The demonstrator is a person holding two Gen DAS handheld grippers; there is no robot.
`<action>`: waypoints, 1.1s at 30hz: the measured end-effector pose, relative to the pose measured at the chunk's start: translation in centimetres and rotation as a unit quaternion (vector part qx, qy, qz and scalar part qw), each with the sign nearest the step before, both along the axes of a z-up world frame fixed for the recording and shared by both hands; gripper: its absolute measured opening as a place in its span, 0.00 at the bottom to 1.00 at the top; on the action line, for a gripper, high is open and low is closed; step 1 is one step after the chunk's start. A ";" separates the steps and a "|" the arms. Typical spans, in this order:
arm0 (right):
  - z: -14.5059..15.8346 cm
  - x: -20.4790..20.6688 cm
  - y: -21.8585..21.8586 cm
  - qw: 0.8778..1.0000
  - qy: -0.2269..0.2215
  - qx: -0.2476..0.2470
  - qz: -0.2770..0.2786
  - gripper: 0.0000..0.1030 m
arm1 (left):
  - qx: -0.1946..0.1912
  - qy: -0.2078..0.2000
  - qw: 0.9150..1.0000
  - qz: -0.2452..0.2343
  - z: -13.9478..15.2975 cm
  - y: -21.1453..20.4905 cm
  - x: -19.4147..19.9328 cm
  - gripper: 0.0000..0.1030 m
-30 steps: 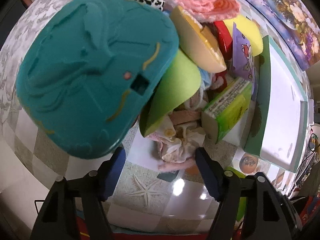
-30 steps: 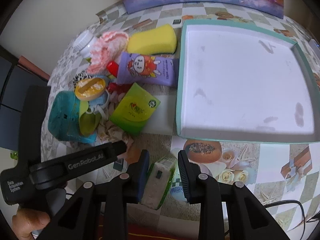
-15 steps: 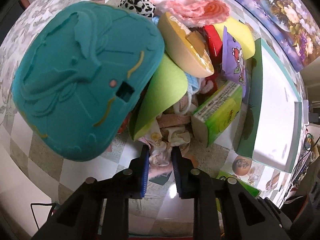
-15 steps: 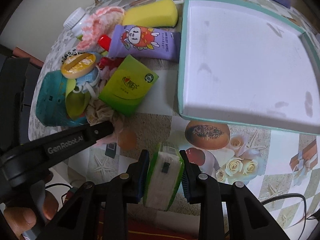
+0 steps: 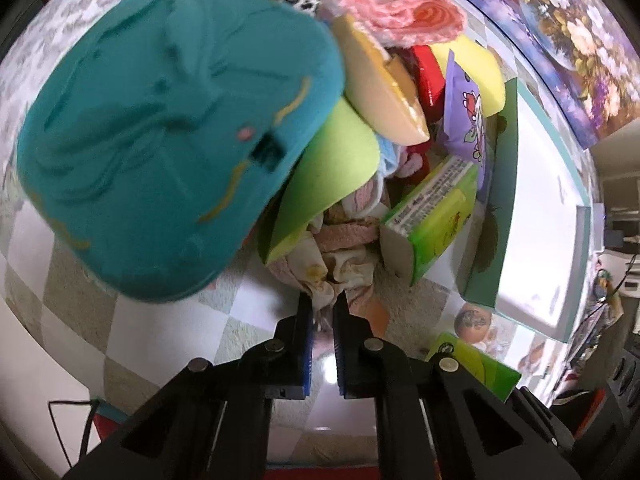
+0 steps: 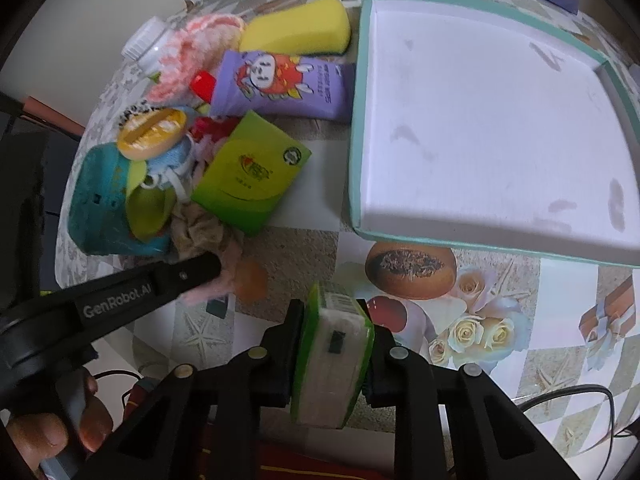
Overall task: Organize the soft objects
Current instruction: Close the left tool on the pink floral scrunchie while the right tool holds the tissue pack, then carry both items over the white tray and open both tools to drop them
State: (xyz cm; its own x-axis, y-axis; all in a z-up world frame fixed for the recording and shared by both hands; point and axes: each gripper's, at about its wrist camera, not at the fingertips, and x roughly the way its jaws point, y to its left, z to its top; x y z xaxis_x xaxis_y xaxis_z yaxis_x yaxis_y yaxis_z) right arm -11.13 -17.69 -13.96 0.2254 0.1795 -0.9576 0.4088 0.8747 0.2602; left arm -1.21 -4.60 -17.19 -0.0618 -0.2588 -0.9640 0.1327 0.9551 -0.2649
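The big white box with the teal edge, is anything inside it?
Nothing shows inside the box: only bare white floor with grey smudges. The near wall hides a thin strip behind it.

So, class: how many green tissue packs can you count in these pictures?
2. One tissue pack is clamped in the right gripper; the other pack lies in the pile beside the tray. More could be buried underneath.

cap (image 5: 172, 136): teal, yellow stitch lines
cloth in my left gripper (image 5: 322, 304): cream and pink, yellow spots
tissue pack in my right gripper (image 6: 330, 356): green wrap, white face
box (image 6: 616, 80): teal rim, white inside
sponge (image 6: 296, 28): yellow
tube (image 6: 280, 80): purple, cartoon rabbit, red cap
tablecloth (image 6: 500, 320): checked, roses and starfish
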 end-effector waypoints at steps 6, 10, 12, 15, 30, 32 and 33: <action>1.5 -0.8 -1.2 0.999 -0.028 0.009 -0.017 0.24 | -0.034 -0.004 0.999 0.010 0.5 0.8 -0.6 0.07; 2.6 -1.4 -2.0 0.998 -0.051 0.018 -0.029 0.24 | -0.066 -0.024 0.997 0.012 1.8 0.8 -1.3 0.07; 3.3 -1.7 -2.3 0.997 -0.063 0.025 -0.033 0.24 | -0.079 -0.030 0.996 0.016 2.3 0.8 -1.5 0.07; 4.6 -2.2 -2.7 0.996 -0.079 0.028 -0.039 0.24 | -0.098 -0.043 0.994 0.022 3.6 1.5 -1.9 0.07; 13.7 -2.0 -5.3 0.980 -0.183 -0.039 -0.064 0.24 | -0.186 -0.169 0.968 -0.018 17.7 2.8 -1.5 0.07; 14.8 -1.5 -5.8 0.978 -0.193 -0.049 -0.066 0.24 | -0.186 -0.193 0.963 -0.027 19.3 1.7 -1.2 0.07; 15.4 -1.1 -6.2 0.976 -0.198 -0.057 -0.069 0.24 | -0.183 -0.204 0.961 -0.034 20.0 1.0 -1.0 0.07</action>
